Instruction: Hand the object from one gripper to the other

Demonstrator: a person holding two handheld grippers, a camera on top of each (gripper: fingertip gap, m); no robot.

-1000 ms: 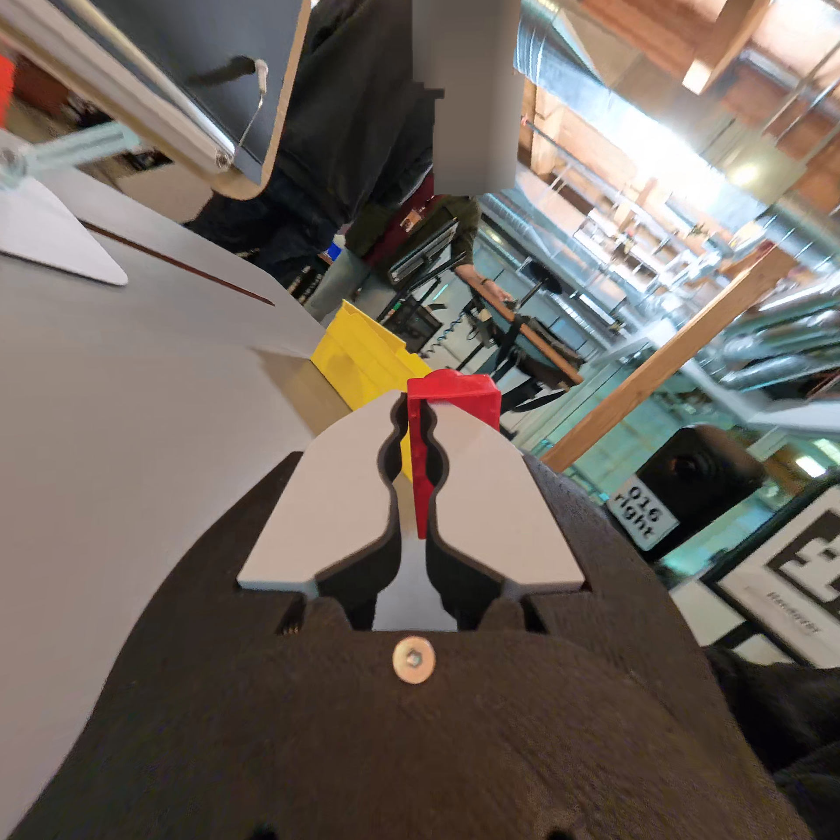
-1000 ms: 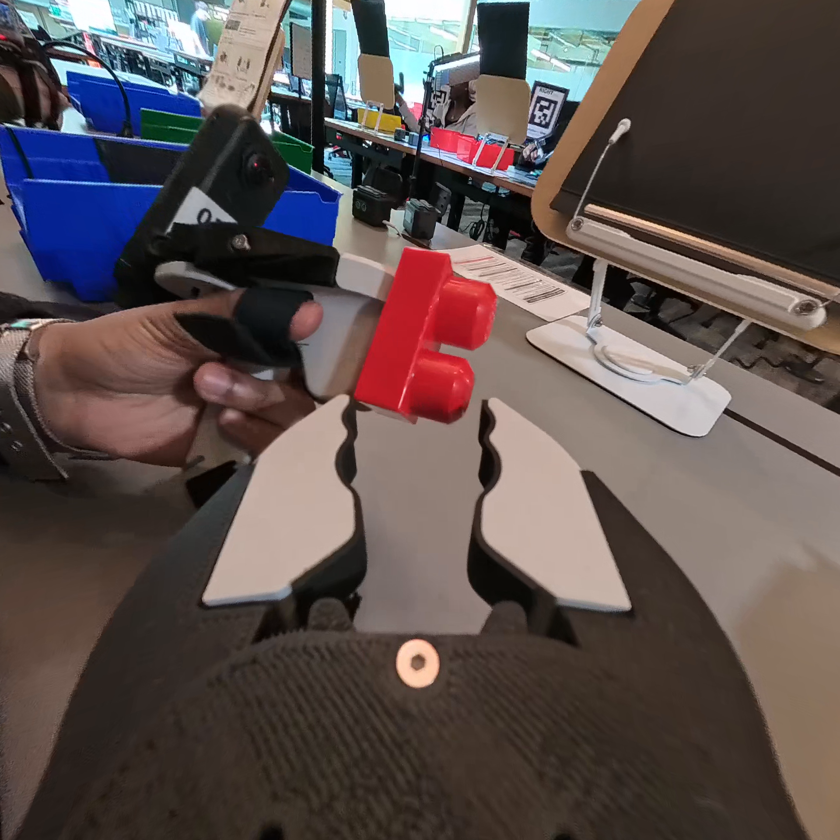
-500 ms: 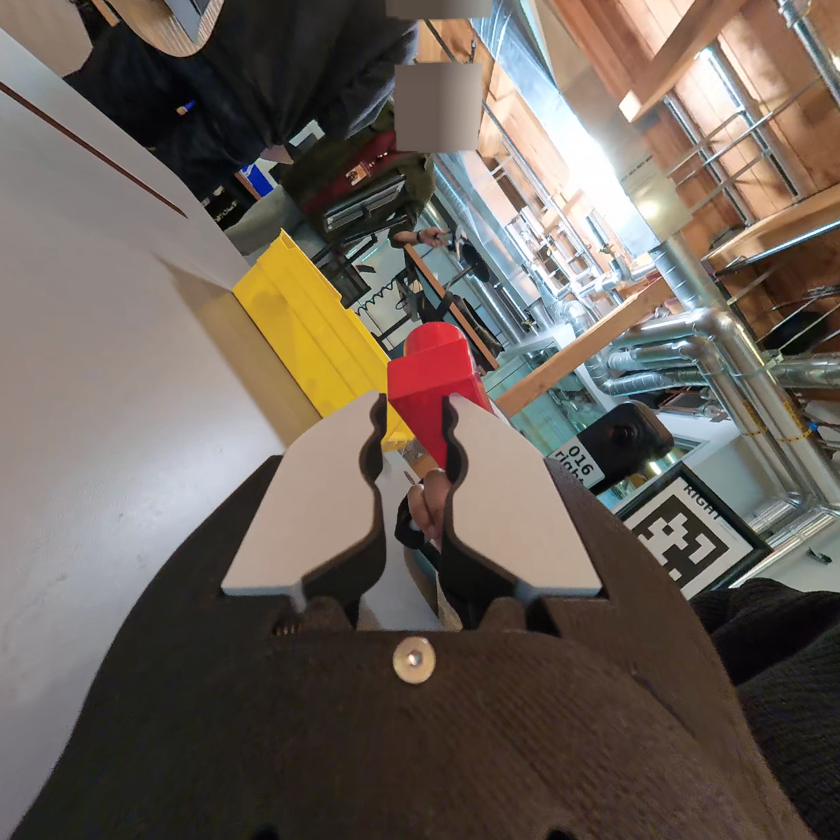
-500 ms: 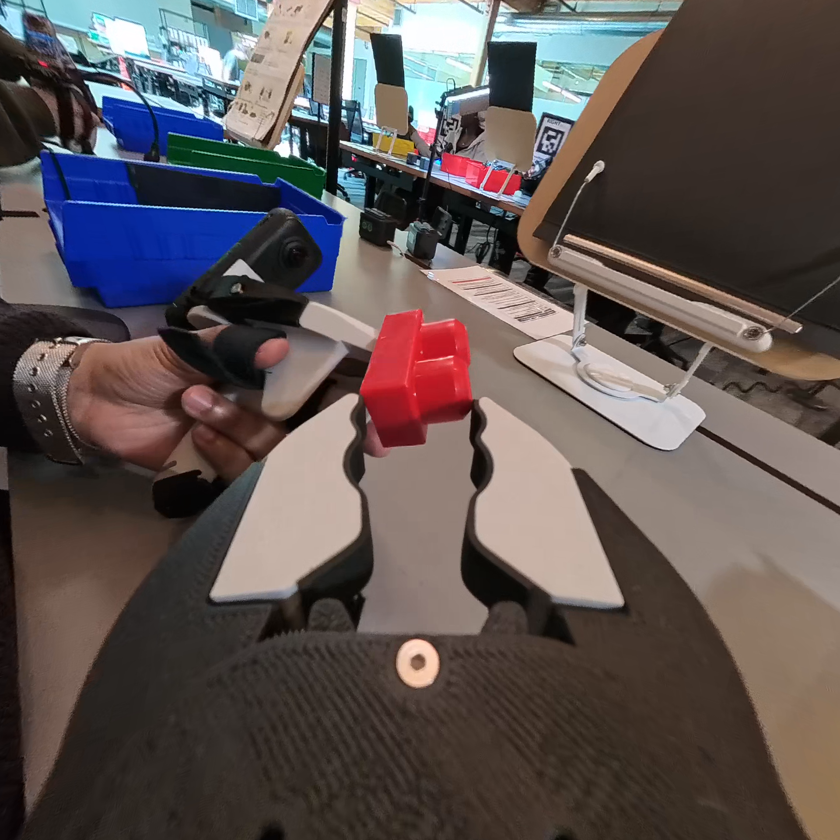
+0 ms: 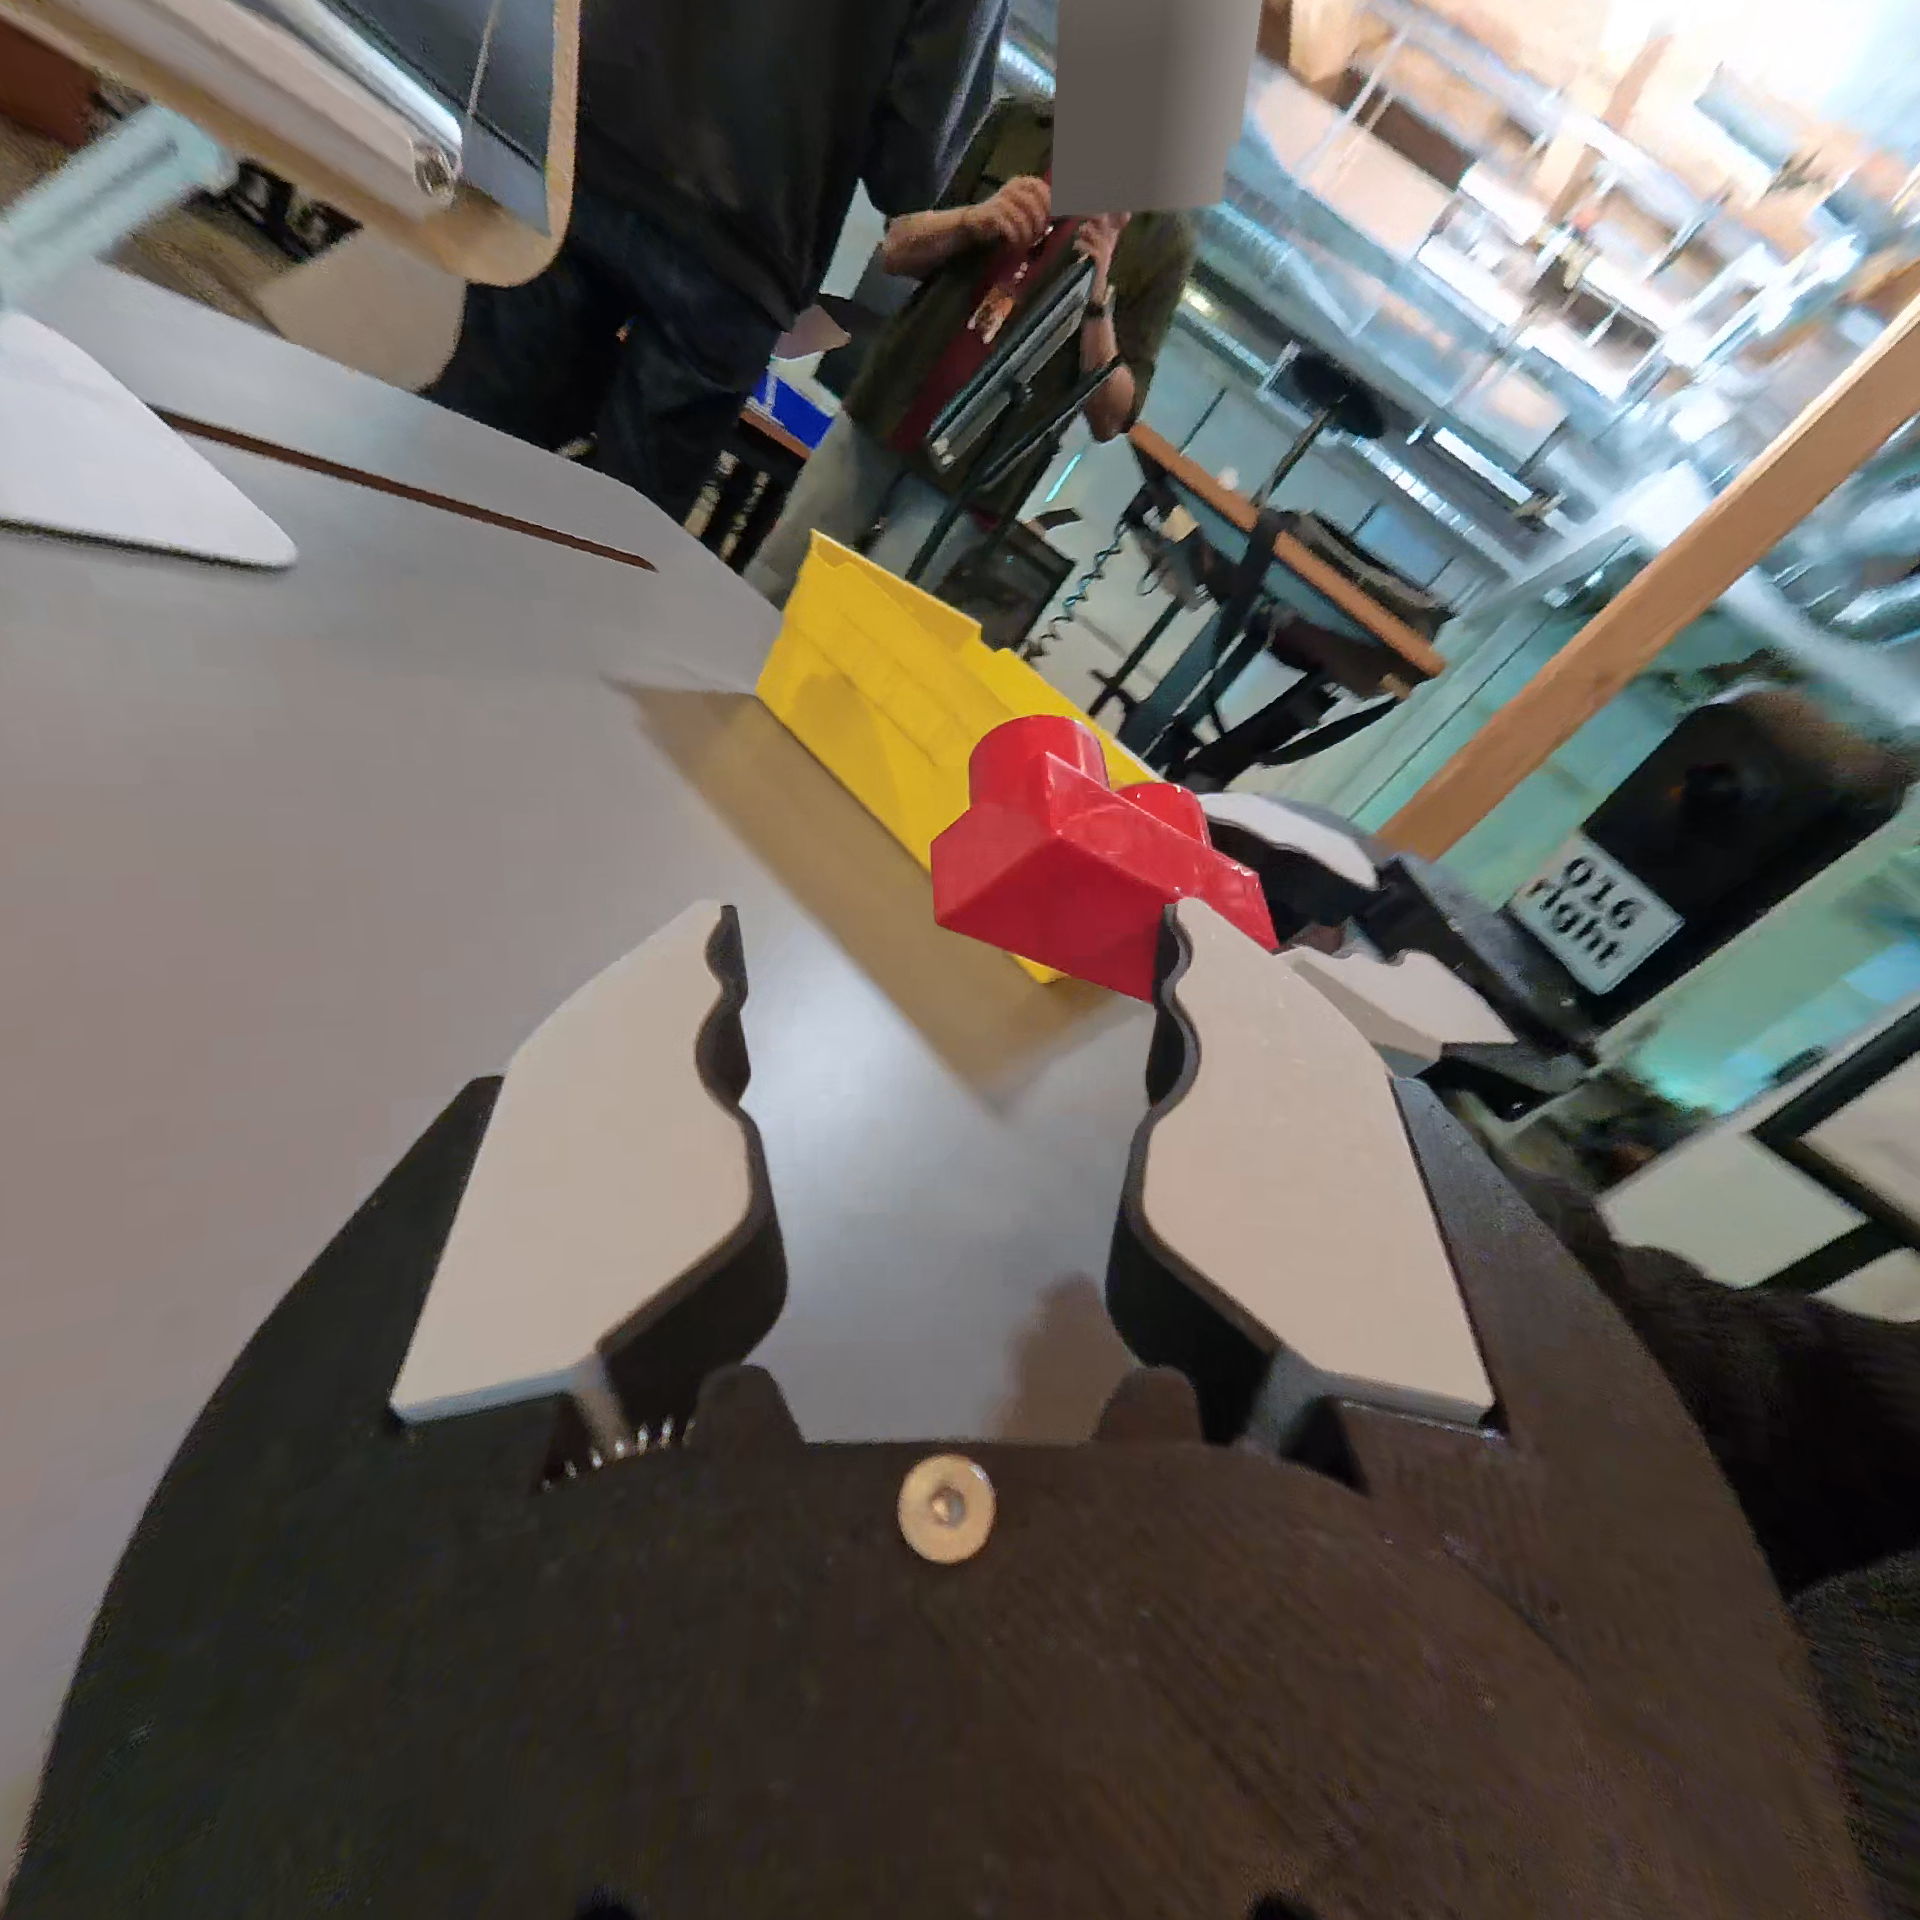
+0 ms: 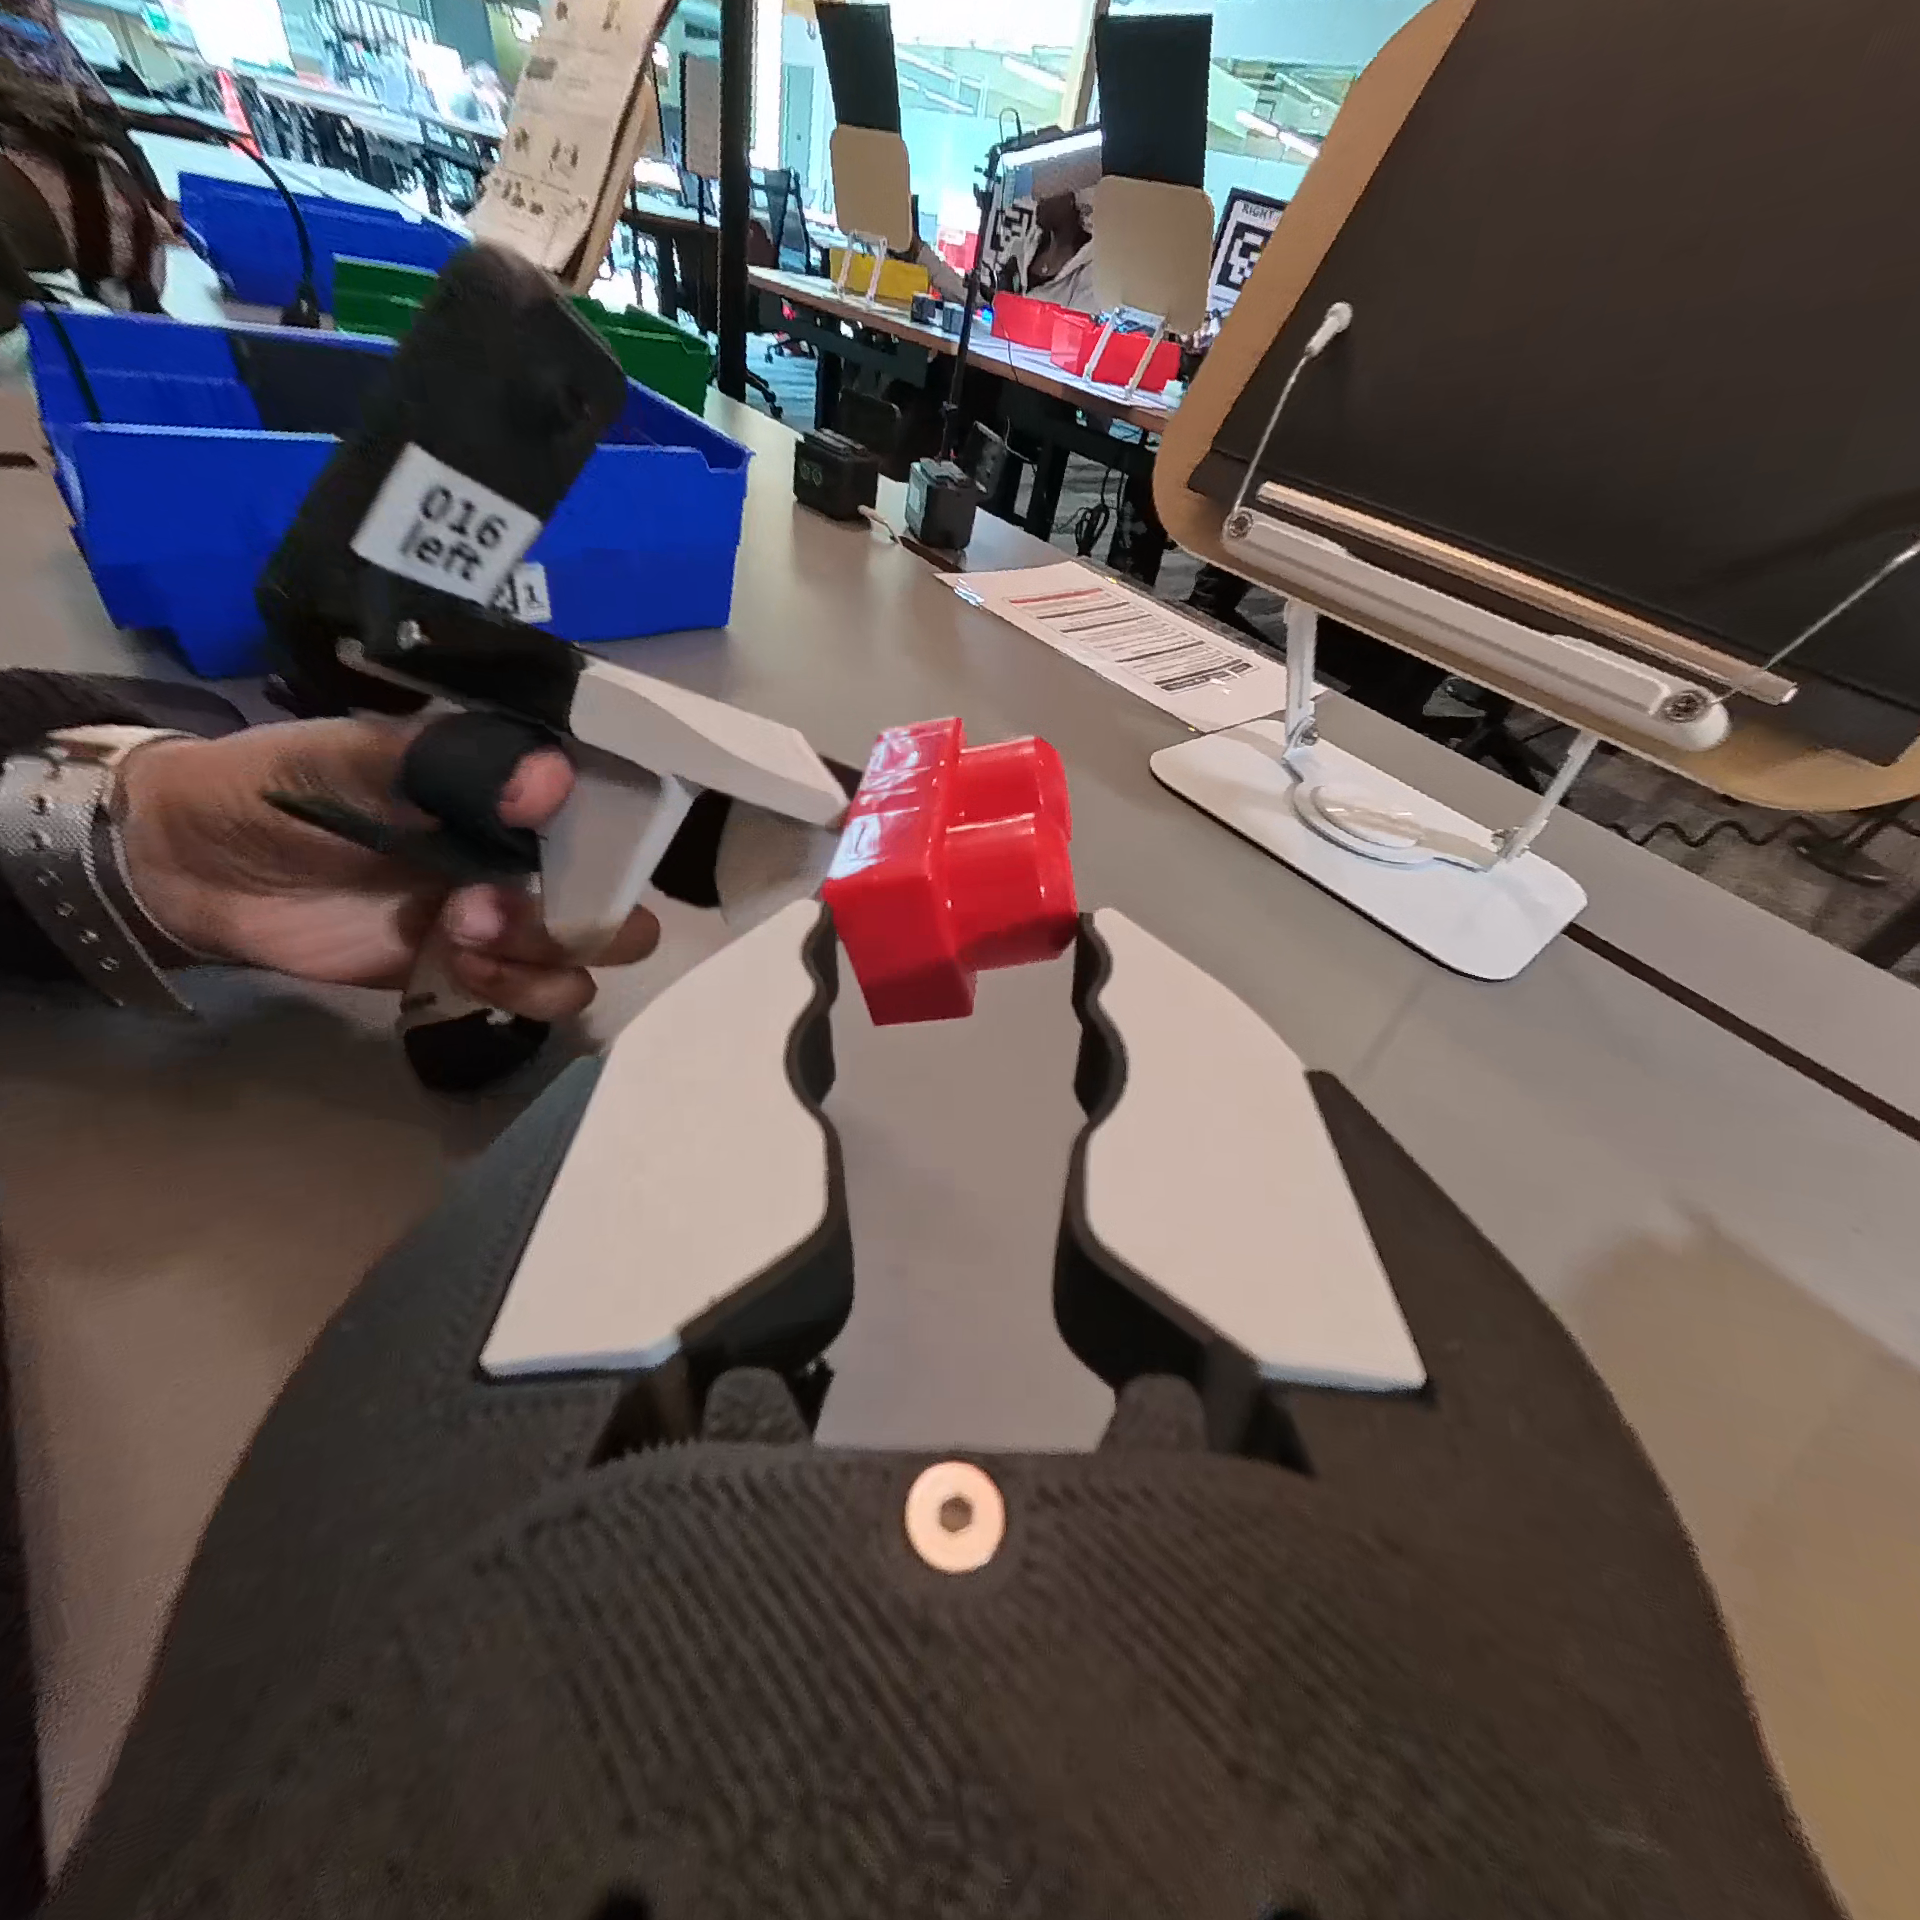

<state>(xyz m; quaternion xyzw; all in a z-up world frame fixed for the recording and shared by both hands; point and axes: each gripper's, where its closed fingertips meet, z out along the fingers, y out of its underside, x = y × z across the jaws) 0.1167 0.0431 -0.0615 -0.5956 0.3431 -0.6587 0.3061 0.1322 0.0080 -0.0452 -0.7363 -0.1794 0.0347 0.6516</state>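
Bright daylight, glare upper right in left view; fisheye warp, bg motion-blurred, soft shadows

wrist views face-to-face, close — sharing red block (image 5: 1081, 883)

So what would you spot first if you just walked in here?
The bright red block, pinched in the air between the fingers of the right gripper above the grey table. Just left of it, a hand holds the left gripper, fingers open. Behind that sits a big blue bin.
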